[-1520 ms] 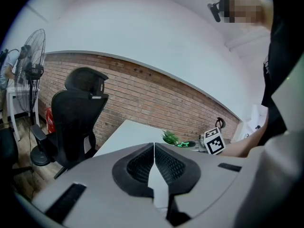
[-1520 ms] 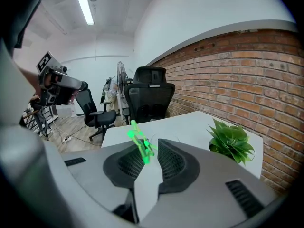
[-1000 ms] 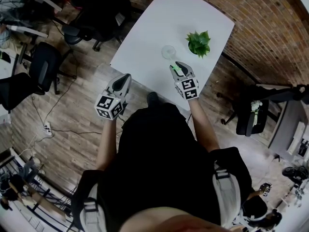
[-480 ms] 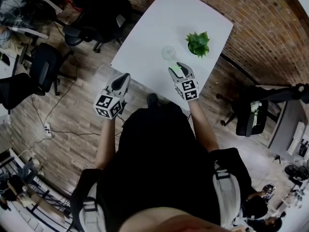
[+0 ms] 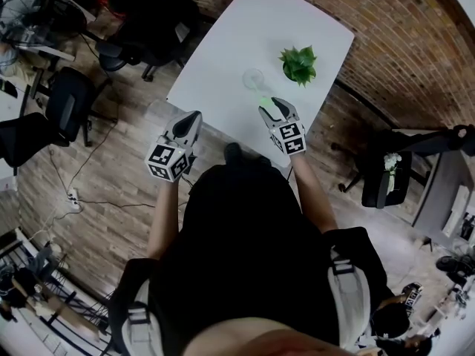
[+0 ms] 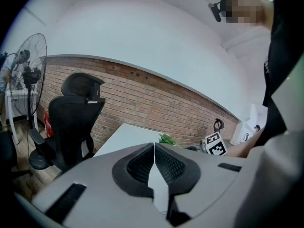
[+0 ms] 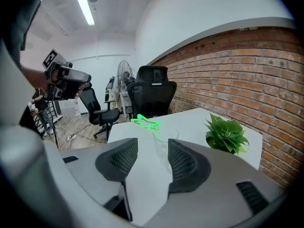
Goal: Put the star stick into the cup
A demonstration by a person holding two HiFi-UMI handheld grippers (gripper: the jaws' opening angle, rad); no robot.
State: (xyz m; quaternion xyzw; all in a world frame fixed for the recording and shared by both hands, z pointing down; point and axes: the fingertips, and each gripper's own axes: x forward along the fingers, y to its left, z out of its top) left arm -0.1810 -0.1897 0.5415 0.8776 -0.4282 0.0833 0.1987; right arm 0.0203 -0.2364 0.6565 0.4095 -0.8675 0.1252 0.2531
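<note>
Evidently, the star stick [image 7: 146, 123] stands tilted inside the clear cup [image 7: 162, 144].

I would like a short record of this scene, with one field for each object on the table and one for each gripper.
table: white
cup: clear, upright on the table
star stick: green, stem seemingly in the cup, star leaning out
plant: small, green, beside the cup, apart from it
right gripper: jaws apart, just been opening, gripping nothing
left gripper: jaws together, empty, off the table
</note>
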